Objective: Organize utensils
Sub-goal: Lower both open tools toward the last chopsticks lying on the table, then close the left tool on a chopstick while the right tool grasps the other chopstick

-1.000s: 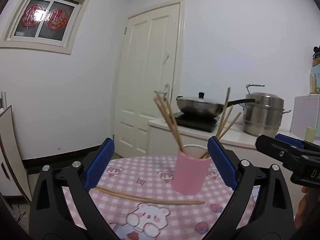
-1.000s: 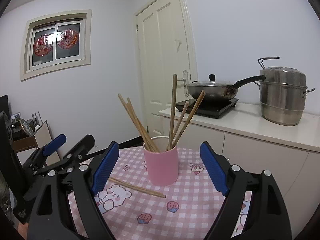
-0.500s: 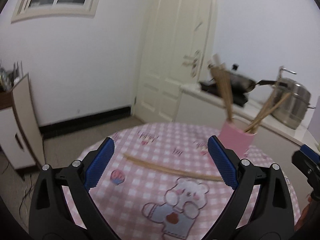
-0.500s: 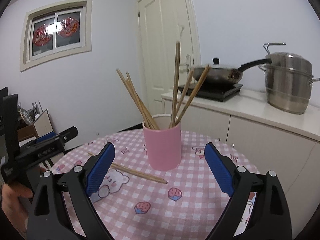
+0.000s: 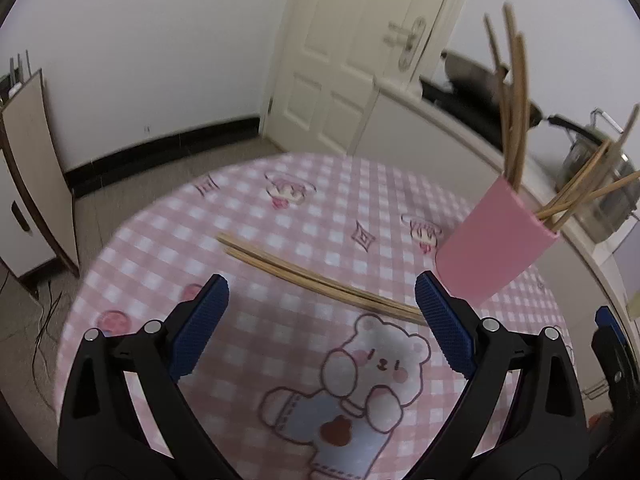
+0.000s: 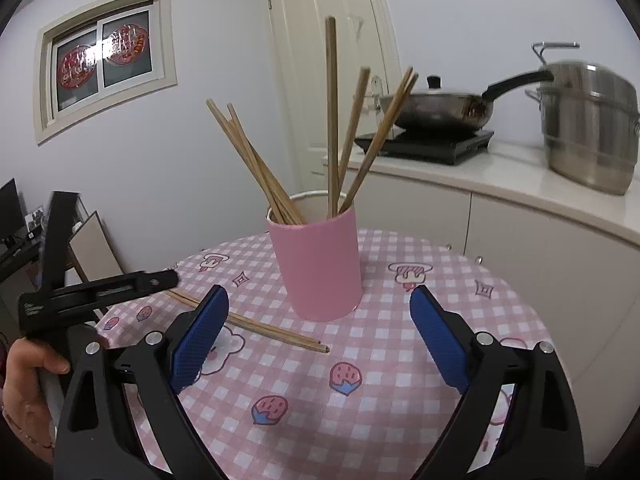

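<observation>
— Since both tools are empty, which one looks set for the pickup?

— My guess is the left tool (image 5: 318, 322). Its blue pads stand wide apart with nothing between them, and it tilts down over the loose chopsticks (image 5: 316, 280), which lie flat as a pair on the bench (image 5: 248, 216), just beyond its tips.

— And the right tool (image 6: 318, 336)?

— Its jaws are spread wide too, nothing between them. It faces the pink cup (image 6: 318, 264), which stands upright just past the pads, so it may be there to steady the cup.

— Where are the rest of the utensils?

— Standing in that cup: several chopsticks lean against its rim, fanned left and right. The loose pair lies near the cup's foot, to its left in the right wrist view, one end almost under the left tool's arm.

— Anything farther out?

— A counter at the far right carries a wok (image 6: 436, 106) and a steel pot (image 6: 590, 120), well apart from the work.
</observation>
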### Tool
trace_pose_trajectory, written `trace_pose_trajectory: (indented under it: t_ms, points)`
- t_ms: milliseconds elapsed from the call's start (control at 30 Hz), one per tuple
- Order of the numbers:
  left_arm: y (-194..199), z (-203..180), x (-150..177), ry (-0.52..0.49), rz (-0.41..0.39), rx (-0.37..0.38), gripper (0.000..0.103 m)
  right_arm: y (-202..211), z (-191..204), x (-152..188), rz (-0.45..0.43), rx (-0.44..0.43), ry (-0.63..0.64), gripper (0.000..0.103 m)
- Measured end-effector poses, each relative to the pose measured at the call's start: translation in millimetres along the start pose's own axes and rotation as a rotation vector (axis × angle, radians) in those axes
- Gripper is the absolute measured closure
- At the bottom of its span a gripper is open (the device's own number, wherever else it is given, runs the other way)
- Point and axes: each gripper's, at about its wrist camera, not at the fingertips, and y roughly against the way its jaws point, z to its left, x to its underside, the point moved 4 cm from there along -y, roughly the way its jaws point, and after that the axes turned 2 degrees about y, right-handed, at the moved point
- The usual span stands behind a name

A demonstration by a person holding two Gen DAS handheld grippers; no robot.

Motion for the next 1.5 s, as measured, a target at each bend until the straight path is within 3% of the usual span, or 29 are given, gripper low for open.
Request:
trace_pose_trajectory:
  t_ms: [167, 367, 500, 700, 900, 1067, 1233, 1400, 1500]
  points:
    - [-25.8, -15.7, -5.9, 0.021, 0.080, -0.030, 0.010, -4.6, -4.7, 2.1, 0.023, -0.030, -0.013, 0.014]
    - [-62.4, -28.8, 0.1, -0.021, 0.184, -0.171, 0.010, -5.5, -12.5, 1.1, 0.038, -0.054, -0.032, 0.014]
    - [-68.6, -31.5, 9.4, -0.089, 0.210, -0.218, 0.010, -6.0, -19.3, 1.8, 0.050, -0.062, -0.047, 0.014]
    - [-52.4, -20.7, 16.5, -0.115, 0.216, -0.142, 0.011, -11.9, -21.8, 7.0, 0.082, -0.071, -0.051, 0.013]
    - [-33.2, -4.6, 24.8, -0.160, 0.241, -0.120, 0.014, -19.9, -16.1, 10.2, 0.127, -0.076, -0.035, 0.013]
    - [-28.4, 1.0, 22.3, -0.133, 0.248, -0.112, 0.019, -31.6, -11.4, 15.7, 0.191, -0.061, -0.004, 0.013]
    - [-23.3, 6.5, 15.4, -0.010, 0.227, -0.037, 0.019, -53.1, -8.6, 23.9, 0.298, -0.062, 0.043, 0.013]
    - [-16.7, 3.6, 15.7, 0.005, 0.203, -0.013, 0.019, -75.8, -19.0, 26.0, 0.379, 0.076, 0.105, 0.013]
    - [-13.5, 2.3, 16.8, 0.026, 0.196, -0.001, 0.019, -87.6, -25.7, 32.4, 0.441, 0.089, 0.123, 0.014]
